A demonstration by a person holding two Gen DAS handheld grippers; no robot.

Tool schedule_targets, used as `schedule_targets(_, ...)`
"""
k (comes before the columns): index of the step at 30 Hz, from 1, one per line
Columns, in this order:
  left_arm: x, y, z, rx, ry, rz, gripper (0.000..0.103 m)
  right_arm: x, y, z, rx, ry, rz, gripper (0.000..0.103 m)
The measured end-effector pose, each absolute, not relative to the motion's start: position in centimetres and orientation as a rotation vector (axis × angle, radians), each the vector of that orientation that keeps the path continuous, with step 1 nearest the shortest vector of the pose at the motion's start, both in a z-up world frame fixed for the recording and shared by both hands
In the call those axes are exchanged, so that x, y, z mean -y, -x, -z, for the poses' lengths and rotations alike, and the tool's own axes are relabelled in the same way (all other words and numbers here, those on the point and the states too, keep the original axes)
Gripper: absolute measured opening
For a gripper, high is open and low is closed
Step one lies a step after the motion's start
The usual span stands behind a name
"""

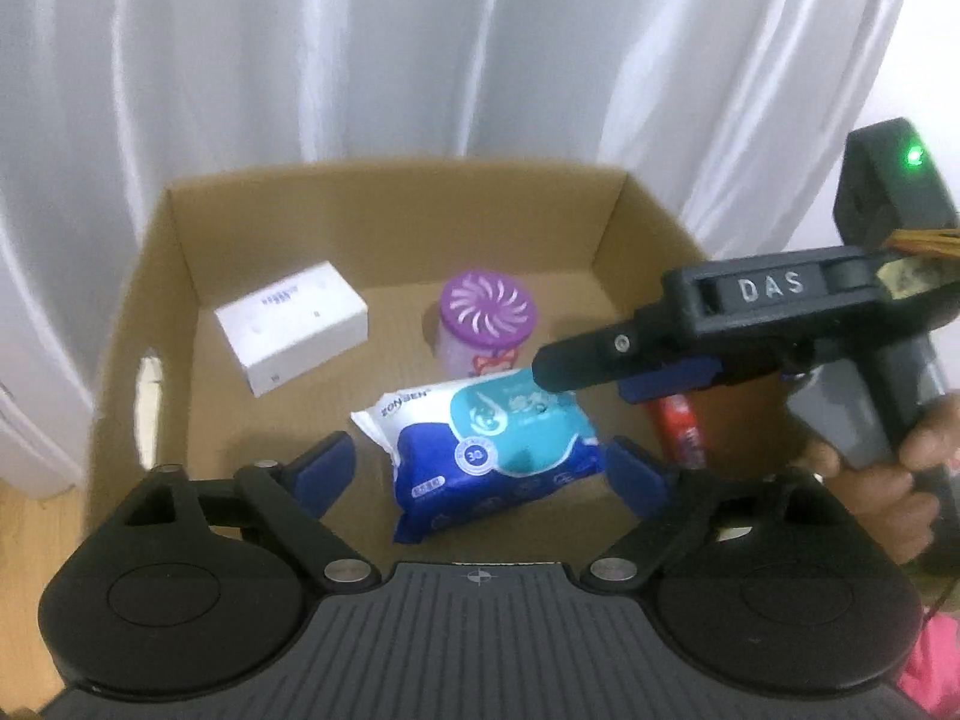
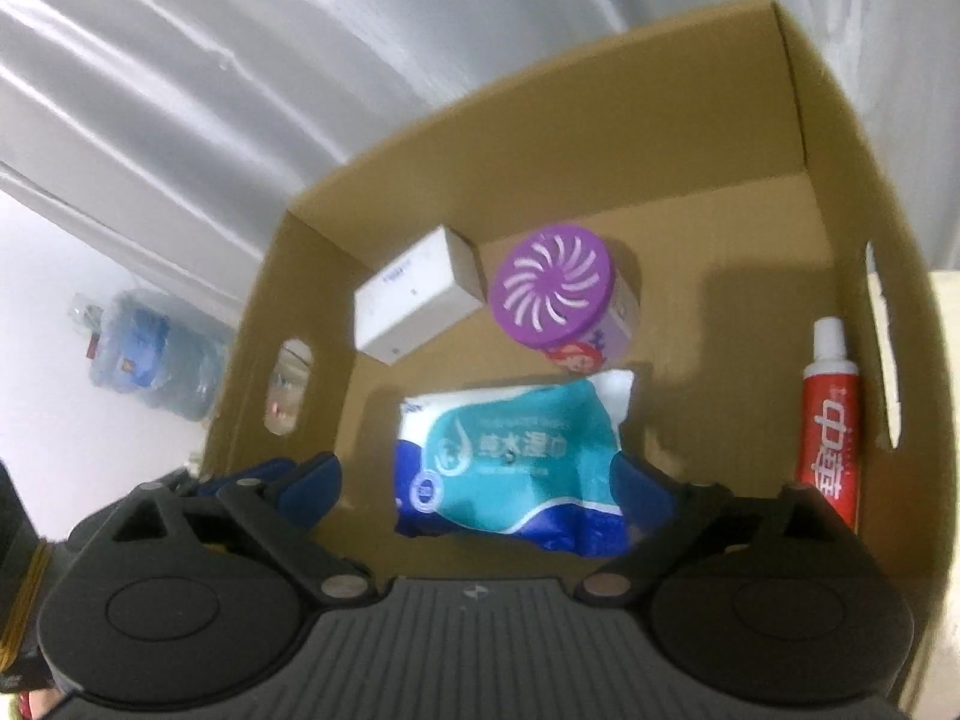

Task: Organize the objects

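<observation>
An open cardboard box (image 1: 384,204) (image 2: 840,132) holds a blue and teal wet-wipes pack (image 1: 486,450) (image 2: 510,462), a white carton (image 1: 291,327) (image 2: 414,300), a purple-lidded air freshener tub (image 1: 487,321) (image 2: 558,294) and a red toothpaste tube (image 1: 681,429) (image 2: 831,420) by the right wall. My left gripper (image 1: 480,474) is open above the pack, empty. My right gripper (image 2: 480,492) is open over the pack, empty; it also shows in the left wrist view (image 1: 690,360), reaching in from the right.
White curtains (image 1: 420,48) hang behind the box. A large water bottle (image 2: 156,354) stands on the floor left of the box. The box walls have handle cut-outs (image 2: 885,348). Wooden floor (image 1: 36,540) shows at the lower left.
</observation>
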State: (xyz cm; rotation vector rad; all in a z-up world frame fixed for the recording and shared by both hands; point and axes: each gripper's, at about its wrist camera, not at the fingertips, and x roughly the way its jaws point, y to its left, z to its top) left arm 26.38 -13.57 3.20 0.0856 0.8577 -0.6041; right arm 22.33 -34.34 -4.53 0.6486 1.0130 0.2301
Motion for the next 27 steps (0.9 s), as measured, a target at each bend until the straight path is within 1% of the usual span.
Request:
schedule_targets(2, 12.9, -24.7, -4.4, -0.806, -0.076, 0.592, 0.099, 34.1, -21.6, 3.3, -0.973, -0.644, -0.239, 0.098)
schedule_targets(5, 11.9, -22.0, -5.9, -0.727, -0.068, 0.550, 0.103, 33.6, -19.6, 1.2, -0.890, -0.618, -0.253, 0.099)
schedule_targets(6, 11.6, -21.0, -6.3, -0.699, -0.080, 0.526, 0.103, 33.3, -18.8, 0.4, -0.860, -0.600, -0.258, 0.103)
schedule_targets(9, 11.0, -18.0, -7.3, -0.612, -0.136, 0.395, 0.103, 32.3, -15.8, -2.0, -0.772, -0.525, -0.256, 0.103)
schedule_targets(13, 10.7, -14.8, -7.5, -0.557, -0.136, 0.206, 0.103, 30.9, -12.0, -3.9, -0.687, -0.438, -0.253, 0.103)
schedule_targets(15, 10.5, -13.7, -7.1, -0.549, -0.121, 0.183, 0.103, 30.0, -10.3, -4.4, -0.654, -0.379, -0.251, 0.103)
schedule_targets(23, 9.4, -12.3, -4.5, -0.625, 0.004, 0.217, 0.103, 26.4, -5.6, -4.7, -0.547, -0.079, -0.131, 0.103)
schedule_targets(27, 9.2, -11.6, -3.8, -0.607, -0.051, 0.198, 0.103, 25.3, -4.1, -4.9, -0.499, 0.041, -0.058, 0.103)
